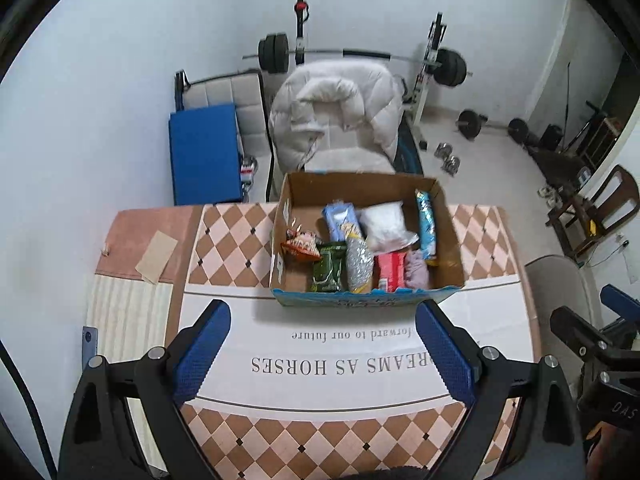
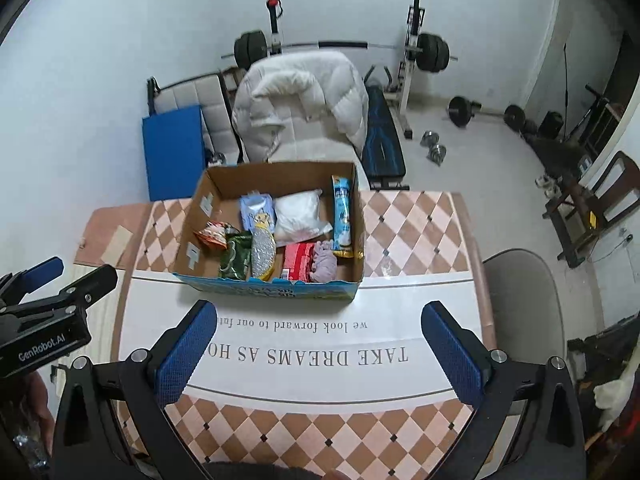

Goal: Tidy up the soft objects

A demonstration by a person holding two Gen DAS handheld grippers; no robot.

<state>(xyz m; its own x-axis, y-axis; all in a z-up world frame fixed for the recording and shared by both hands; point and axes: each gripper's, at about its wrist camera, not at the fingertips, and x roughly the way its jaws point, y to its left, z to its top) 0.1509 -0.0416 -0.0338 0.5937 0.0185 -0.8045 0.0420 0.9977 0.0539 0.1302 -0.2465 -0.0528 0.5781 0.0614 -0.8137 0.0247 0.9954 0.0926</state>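
Observation:
A cardboard box (image 1: 288, 196) stands on the table, also in the right wrist view (image 2: 200, 196). It holds several soft packs: a white bag (image 1: 386, 224) (image 2: 298, 214), a light blue pack (image 1: 340, 220) (image 2: 258, 210), a green pack (image 1: 330, 266) (image 2: 236, 258), a red pack (image 1: 390, 272) (image 2: 300, 260), a lilac cloth (image 1: 416, 268) (image 2: 325, 262) and a long blue packet (image 1: 426, 224) (image 2: 342, 212). My left gripper (image 1: 322, 322) is open and empty above the table, short of the box. My right gripper (image 2: 320, 320) is open and empty, likewise short of the box.
The table has a checkered cloth (image 1: 240, 236) with a white printed band (image 2: 304, 352). A chair with a white puffy jacket (image 1: 336, 112) stands behind the box. A barbell rack (image 1: 360, 56), a blue mat (image 1: 204, 152) and a grey chair (image 2: 520, 292) are around.

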